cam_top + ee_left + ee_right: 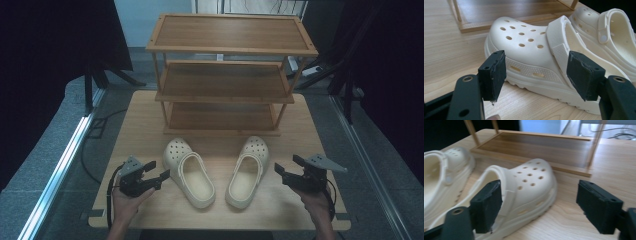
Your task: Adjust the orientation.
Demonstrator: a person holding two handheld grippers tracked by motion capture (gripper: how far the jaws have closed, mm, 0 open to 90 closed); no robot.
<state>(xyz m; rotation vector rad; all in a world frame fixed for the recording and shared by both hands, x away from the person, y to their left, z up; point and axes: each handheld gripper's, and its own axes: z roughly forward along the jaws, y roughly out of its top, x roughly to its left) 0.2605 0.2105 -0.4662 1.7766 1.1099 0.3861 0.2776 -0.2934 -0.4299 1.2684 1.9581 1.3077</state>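
Two cream clogs lie side by side on the wooden table, toes pointing at the shelf. The left clog (189, 171) (529, 52) has my left gripper (156, 170) (537, 75) just to its left, open, jaws aimed at its side with nothing between them. The right clog (247, 170) (524, 190) has my right gripper (288, 165) (544, 206) just to its right, also open and holding nothing. In the right gripper view its left jaw overlaps the clog's heel strap while the right jaw hangs over bare table.
A three-tier wooden shoe rack (227, 75) stands at the back of the table (140, 125), its bottom shelf (541, 147) right beyond the clogs' toes. Dark curtains and tripod legs flank the table. Bare wood lies on both outer sides of the clogs.
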